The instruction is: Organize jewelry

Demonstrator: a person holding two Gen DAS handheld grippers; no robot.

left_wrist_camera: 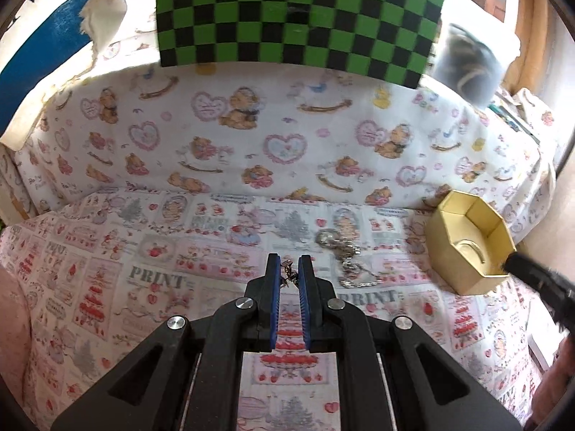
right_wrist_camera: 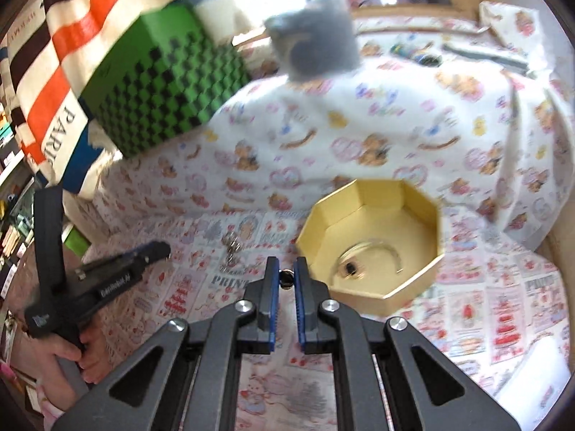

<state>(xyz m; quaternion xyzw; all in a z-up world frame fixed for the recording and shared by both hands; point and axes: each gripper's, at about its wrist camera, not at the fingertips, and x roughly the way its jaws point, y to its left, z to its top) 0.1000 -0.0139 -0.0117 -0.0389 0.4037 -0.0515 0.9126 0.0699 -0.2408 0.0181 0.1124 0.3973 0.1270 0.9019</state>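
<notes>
A yellow octagonal box stands open on the patterned cloth; inside lie a thin bangle and a small dark piece. My left gripper is shut on a small dark chain-like earring, left of the box. A silver chain piece lies on the cloth between gripper and box. My right gripper is shut on a small dark bead-like jewel, just left of the box's near rim. The left gripper also shows in the right wrist view.
A green-and-black checkered box stands behind, on a raised cloth-covered ledge. A grey translucent container stands at the back right. A striped bag is at the far left.
</notes>
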